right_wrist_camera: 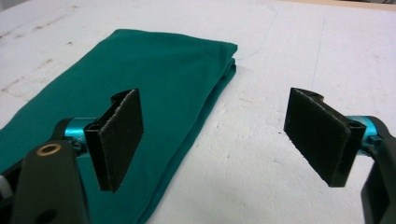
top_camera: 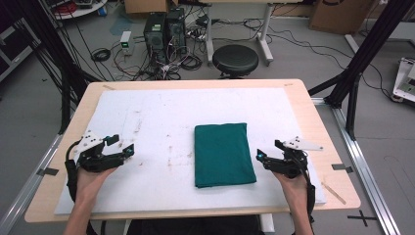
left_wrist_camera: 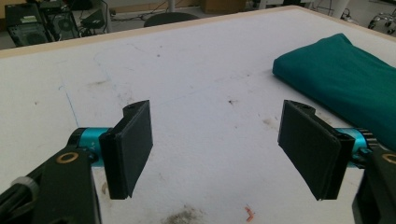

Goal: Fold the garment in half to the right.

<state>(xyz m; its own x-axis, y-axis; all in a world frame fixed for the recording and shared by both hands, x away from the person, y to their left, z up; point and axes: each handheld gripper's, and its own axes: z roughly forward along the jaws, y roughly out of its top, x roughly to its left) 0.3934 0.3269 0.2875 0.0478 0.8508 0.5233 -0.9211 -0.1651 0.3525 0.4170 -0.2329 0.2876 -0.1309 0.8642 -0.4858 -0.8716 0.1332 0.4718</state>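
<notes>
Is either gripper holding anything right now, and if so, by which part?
Nothing is held. The left gripper and the right gripper both stand open with nothing between their jaws. The folded green cloth lies flat on the white mat, apart from both.

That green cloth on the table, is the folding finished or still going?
It looks finished: the dark green folded cloth lies as a neat flat rectangle on the white table cover. Nothing is in hand: the left gripper and right gripper rest open on either side, apart from it. Nothing visibly remains.
</notes>
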